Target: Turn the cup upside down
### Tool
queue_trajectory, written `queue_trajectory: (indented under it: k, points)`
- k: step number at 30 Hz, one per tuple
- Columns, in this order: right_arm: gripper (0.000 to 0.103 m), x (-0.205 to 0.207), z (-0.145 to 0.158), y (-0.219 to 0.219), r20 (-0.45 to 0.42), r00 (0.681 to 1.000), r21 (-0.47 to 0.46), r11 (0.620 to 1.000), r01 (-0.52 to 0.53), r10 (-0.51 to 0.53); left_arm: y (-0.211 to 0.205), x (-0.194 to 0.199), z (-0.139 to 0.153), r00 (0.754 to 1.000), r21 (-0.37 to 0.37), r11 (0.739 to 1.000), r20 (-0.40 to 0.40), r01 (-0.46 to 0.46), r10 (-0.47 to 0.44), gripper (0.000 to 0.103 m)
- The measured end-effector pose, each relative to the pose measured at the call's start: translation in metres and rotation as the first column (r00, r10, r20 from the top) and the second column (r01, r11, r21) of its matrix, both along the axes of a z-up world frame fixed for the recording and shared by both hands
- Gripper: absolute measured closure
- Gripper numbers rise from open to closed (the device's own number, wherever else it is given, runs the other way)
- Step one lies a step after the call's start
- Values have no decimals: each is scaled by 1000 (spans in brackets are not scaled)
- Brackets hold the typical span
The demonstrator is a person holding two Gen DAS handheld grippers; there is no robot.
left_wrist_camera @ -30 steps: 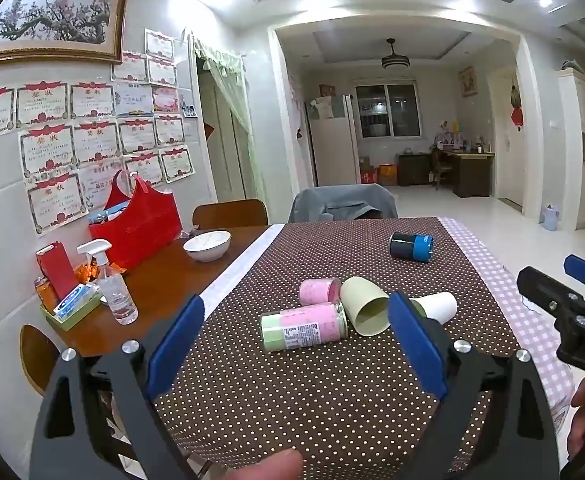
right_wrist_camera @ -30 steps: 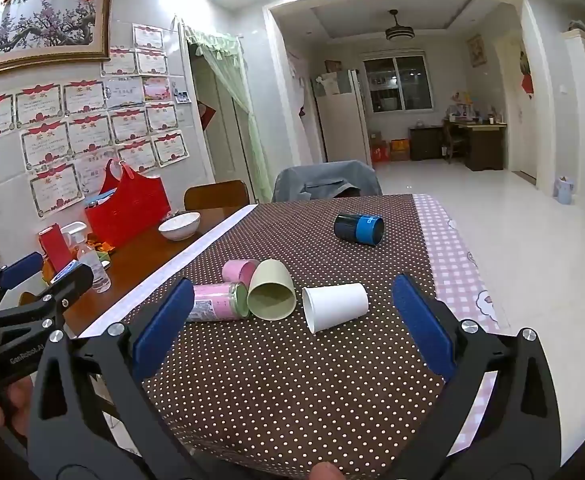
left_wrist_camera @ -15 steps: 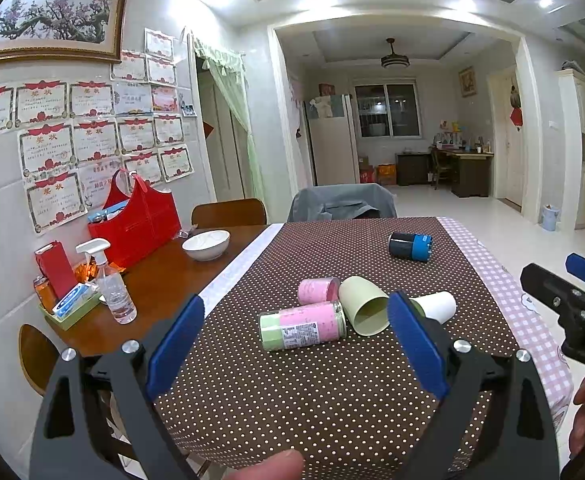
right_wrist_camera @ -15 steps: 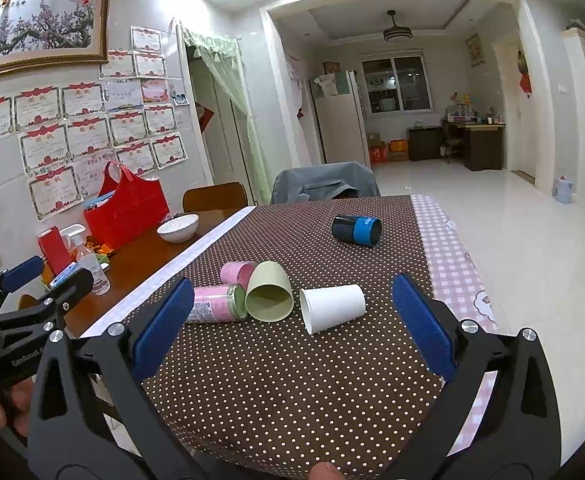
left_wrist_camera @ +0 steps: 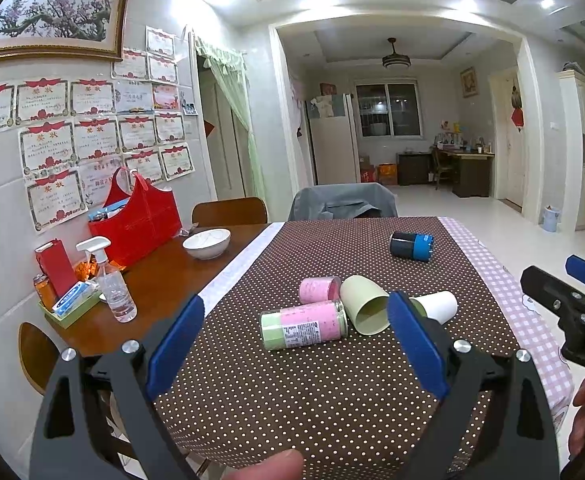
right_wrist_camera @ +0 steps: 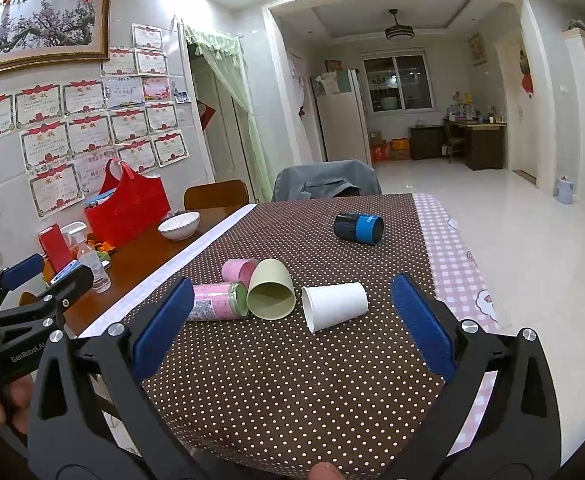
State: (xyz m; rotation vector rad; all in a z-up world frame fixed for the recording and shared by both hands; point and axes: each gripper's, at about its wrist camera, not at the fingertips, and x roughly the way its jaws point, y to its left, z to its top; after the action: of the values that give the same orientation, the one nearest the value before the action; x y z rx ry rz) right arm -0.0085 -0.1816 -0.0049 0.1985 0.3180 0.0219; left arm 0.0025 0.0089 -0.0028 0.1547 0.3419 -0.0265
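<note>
Both the left gripper (left_wrist_camera: 296, 334) and right gripper (right_wrist_camera: 292, 320) are spread, empty; white cup (right_wrist_camera: 335, 306) lies sideways, probably thin crushable paper, so pinch mid-wall lightly.

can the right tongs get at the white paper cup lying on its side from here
Probably yes. The right tongs are open and point almost straight at the white paper cup, with only bare dotted tablecloth between. The green cup lies close beside it.

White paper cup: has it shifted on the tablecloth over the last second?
No. The white paper cup lies on its side, same spot beside the green cup; the small offset is camera drift.
</note>
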Motion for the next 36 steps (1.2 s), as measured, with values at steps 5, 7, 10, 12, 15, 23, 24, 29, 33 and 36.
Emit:
queue_trajectory:
  k: [5,7,10,12,15,23,24,29,33,36]
  points:
    - [6,0,1,0,0,1000,-2,1000,2,-2,0,0,0,1000,0,1000,0,1,-1,12]
    - [6,0,0,0,0,1000,-2,1000,0,0,0,0,0,1000,0,1000,-1,1,-1,12]
    - [6,-1,1,0,0,1000,-1,1000,2,-2,0,0,0,1000,0,1000,-1,1,-1,12]
    - [6,-1,1,0,0,1000,0,1000,1,-1,0,0,0,1000,0,1000,0,0,0,12]
    - [6,-1,1,0,0,1000,-2,1000,2,-2,0,0,0,1000,0,1000,-1,0,0,12]
    - [6,0,-1,-1,-3,1000,0,1000,3,-3,1,2,-2,1000,0,1000,-6,-1,1,12]
    - [6,1,-1,-1,-5,1000,0,1000,4,-4,1,2,-3,1000,-1,1000,-9,-1,1,12]
    - [6,3,-3,-3,-13,1000,-1,1000,9,-9,4,8,-8,1000,-6,1000,-22,-4,4,12]
    - [6,7,-4,-3,-20,1000,-6,1000,10,-10,10,16,-9,999,-11,1000,-42,-3,3,12]
    - [6,12,-8,-5,-34,999,-7,1000,11,-11,15,22,-14,999,-5,1000,-53,-11,11,12]
